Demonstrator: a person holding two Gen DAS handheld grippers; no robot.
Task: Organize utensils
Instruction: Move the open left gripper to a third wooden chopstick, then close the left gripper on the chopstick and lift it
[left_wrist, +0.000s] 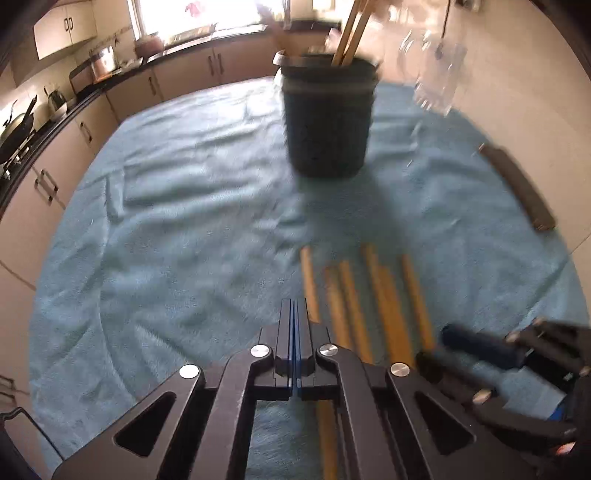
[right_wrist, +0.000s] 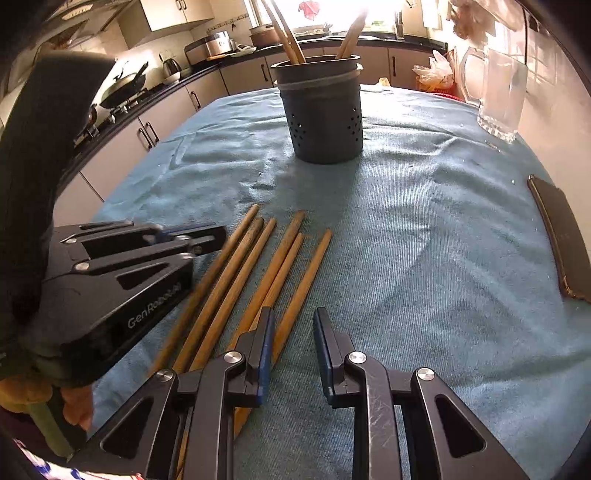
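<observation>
Several wooden chopsticks (right_wrist: 258, 269) lie side by side on the blue cloth (right_wrist: 424, 258); they also show in the left wrist view (left_wrist: 373, 299). A dark perforated holder (right_wrist: 321, 110) stands further back with a few chopsticks upright in it; it also shows in the left wrist view (left_wrist: 328, 114). My left gripper (left_wrist: 294, 306) is shut and empty, just left of the lying chopsticks; it also shows in the right wrist view (right_wrist: 212, 236). My right gripper (right_wrist: 293, 321) is open and empty, its left finger over the chopsticks' near ends; it also shows in the left wrist view (left_wrist: 454, 350).
A clear glass jug (right_wrist: 498, 92) stands at the back right of the table. A dark flat phone (right_wrist: 561, 236) lies at the right edge. Kitchen counters with a wok (right_wrist: 122, 88) and pots run behind and to the left.
</observation>
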